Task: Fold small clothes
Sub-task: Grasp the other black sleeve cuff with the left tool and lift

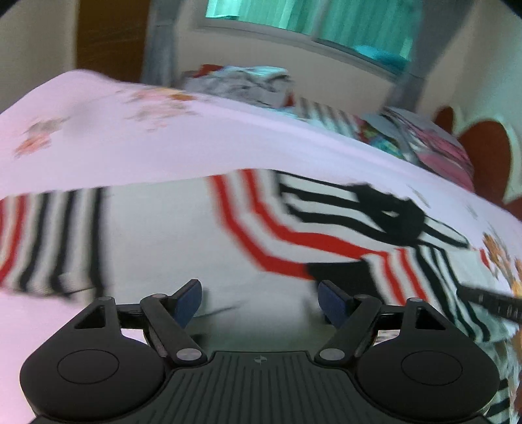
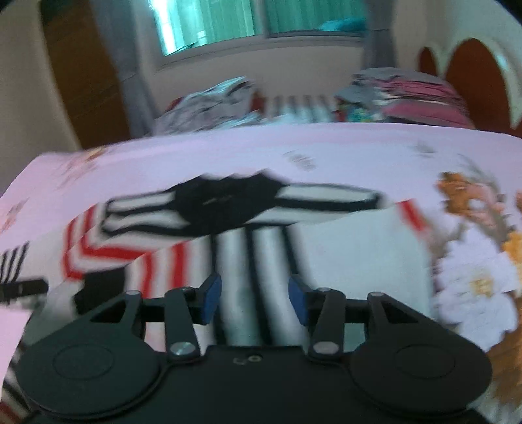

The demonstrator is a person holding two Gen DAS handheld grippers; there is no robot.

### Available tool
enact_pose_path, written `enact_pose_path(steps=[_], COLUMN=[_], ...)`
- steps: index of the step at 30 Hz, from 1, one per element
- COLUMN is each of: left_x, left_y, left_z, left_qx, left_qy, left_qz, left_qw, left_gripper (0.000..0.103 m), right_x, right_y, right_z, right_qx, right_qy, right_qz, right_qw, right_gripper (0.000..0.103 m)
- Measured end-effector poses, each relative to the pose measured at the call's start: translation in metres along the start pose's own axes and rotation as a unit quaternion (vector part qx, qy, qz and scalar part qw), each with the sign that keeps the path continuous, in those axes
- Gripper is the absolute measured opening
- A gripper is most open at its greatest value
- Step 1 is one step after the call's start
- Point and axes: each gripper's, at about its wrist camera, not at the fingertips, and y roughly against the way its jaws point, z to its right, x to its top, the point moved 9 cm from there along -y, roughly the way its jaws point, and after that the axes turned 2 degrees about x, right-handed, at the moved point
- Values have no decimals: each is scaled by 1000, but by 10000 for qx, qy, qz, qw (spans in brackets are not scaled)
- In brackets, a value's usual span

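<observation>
A small white garment with red and black stripes (image 1: 202, 234) lies spread on a pink floral bedsheet (image 1: 130, 143). Its black collar part (image 1: 388, 215) points to the far right. My left gripper (image 1: 259, 301) hovers over the garment's white middle, jaws wide apart, with nothing between the blue pads (image 1: 187, 301). In the right wrist view the same garment (image 2: 352, 261) lies under my right gripper (image 2: 254, 300), which is also open and empty, above the black-striped part. The black collar (image 2: 228, 202) lies beyond it. Both views are motion-blurred.
Piles of other clothes (image 1: 241, 84) and striped and pink fabrics (image 1: 434, 143) sit at the bed's far side; they also show in the right wrist view (image 2: 414, 94). A window with green curtains (image 2: 208, 22) and a red headboard (image 2: 473, 75) stand behind. The right gripper's tip (image 1: 489, 301) pokes in at the right.
</observation>
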Motion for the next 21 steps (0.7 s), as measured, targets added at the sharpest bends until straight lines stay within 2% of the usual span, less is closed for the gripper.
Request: enact_pose_path(steps=[5, 11, 21], left_x=[-5, -13, -17], left_y=[15, 22, 17], left_z=[-78, -151, -219], left_qx=[421, 834, 1114], left_qy=[716, 1254, 1868], left_qz=[21, 81, 129], left_qw=[9965, 9886, 9760], left_gripper=[78, 78, 78], right_x=[-1, 2, 4], right_y=[-8, -22, -42], right_z=[-54, -103, -148], right_qx=[370, 585, 706], right_qy=[127, 326, 449], right_qz=[-90, -128, -200], right_qw=[9992, 9977, 9963], right_gripper=[46, 46, 46])
